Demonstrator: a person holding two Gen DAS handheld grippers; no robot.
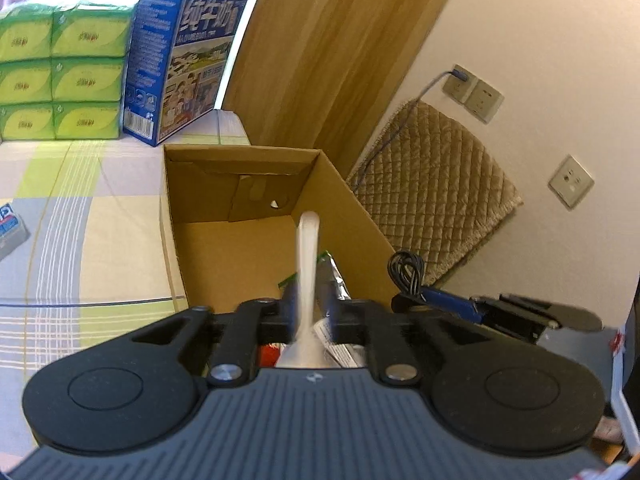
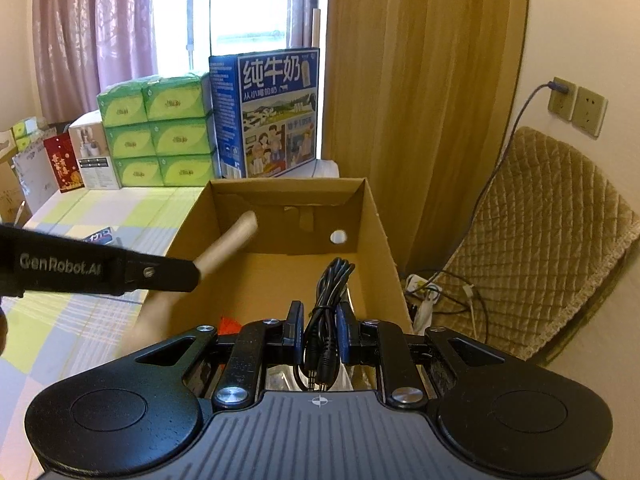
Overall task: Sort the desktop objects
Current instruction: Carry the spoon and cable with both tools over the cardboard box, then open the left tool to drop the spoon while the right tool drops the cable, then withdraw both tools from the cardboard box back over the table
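Black tongs point(image 2: 320, 330), blue pads point(image 2: 297, 334), silver screws, "GenRobot.AI" lettering

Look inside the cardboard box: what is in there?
Inside the cardboard box, a silvery packet and something red lie at the near end; the far floor looks bare. Both tongs, holding a wooden stick and a black cable, cover the rest.

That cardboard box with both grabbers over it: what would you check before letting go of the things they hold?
1. Left gripper shut on the pale stick: ok.
2. Right gripper shut on the black cable: ok.
3. Stick's tip over the open cardboard box: ok.
4. Cable over the box: ok.
5. Free floor inside the box: ok, bare cardboard shows.
6. What already lies in the near end, red and foil bits: cannot tell.
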